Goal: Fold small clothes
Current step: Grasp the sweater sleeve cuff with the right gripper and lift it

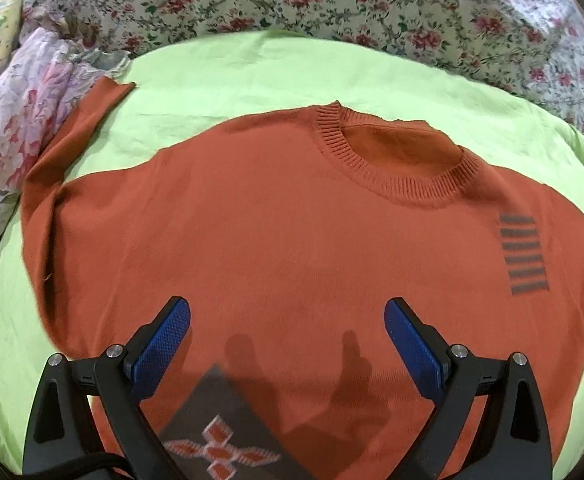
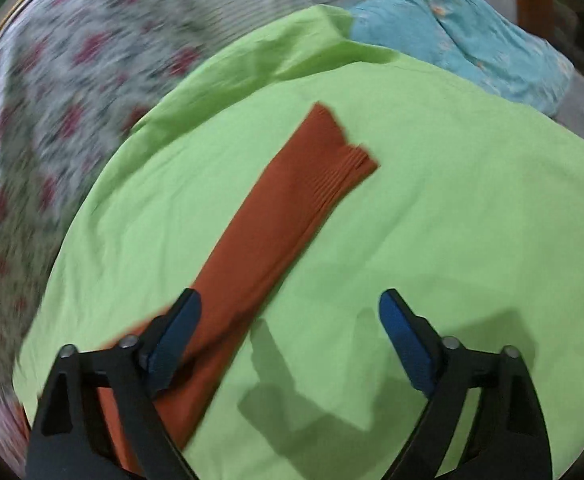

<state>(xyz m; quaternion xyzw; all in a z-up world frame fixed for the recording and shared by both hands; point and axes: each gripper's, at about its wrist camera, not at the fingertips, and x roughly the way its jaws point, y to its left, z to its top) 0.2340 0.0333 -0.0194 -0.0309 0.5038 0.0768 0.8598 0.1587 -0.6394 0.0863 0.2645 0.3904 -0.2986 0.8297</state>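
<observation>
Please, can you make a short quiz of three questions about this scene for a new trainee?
1. True or false: the orange sweater lies flat, front up, on the green sheet.
2. What does the right claw hold? A) the sleeve B) the blue cloth C) nothing
3. On what colour of fabric does the sleeve lie in the right wrist view?

Key:
1. True.
2. C: its jaws stand apart, and the sleeve only passes under one finger.
3. Green.
</observation>
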